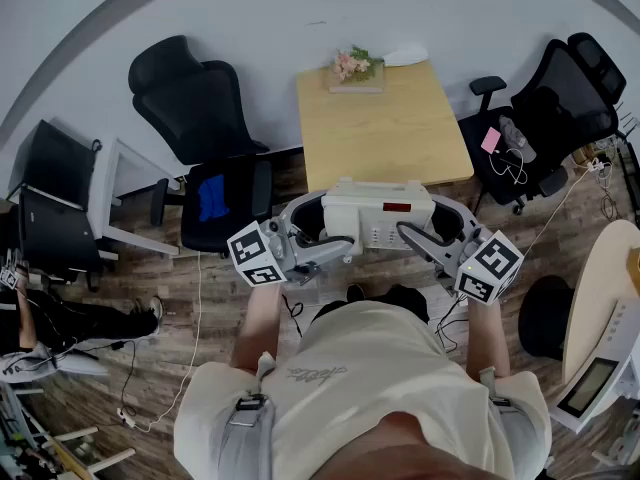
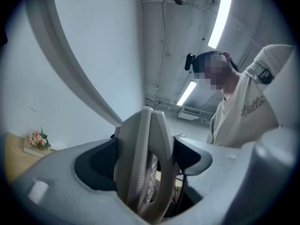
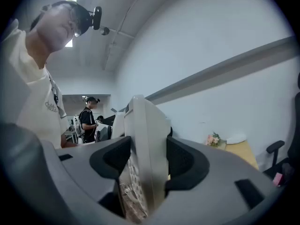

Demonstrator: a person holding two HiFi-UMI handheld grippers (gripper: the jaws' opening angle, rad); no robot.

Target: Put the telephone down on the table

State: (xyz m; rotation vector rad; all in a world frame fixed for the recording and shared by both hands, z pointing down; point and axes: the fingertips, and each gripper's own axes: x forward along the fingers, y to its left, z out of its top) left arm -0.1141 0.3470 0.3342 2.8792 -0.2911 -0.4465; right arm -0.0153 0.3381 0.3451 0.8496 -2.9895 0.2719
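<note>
A white desk telephone (image 1: 378, 218) with a small red display hangs in the air in front of the person's chest, short of the wooden table (image 1: 390, 138). My left gripper (image 1: 318, 226) is shut on its left end and my right gripper (image 1: 442, 228) on its right end. In the left gripper view the telephone (image 2: 146, 149) stands edge-on between the dark pads (image 2: 101, 161), which press on both of its sides. The right gripper view shows the telephone (image 3: 145, 139) clamped the same way, keypad facing left.
A flower bunch on a book (image 1: 354, 69) and a white object (image 1: 405, 55) lie at the table's far edge. Black office chairs stand left (image 1: 205, 118) and right (image 1: 560, 103) of it. A pale round table (image 1: 605, 298) is at the right. Another person (image 3: 88, 118) stands far off.
</note>
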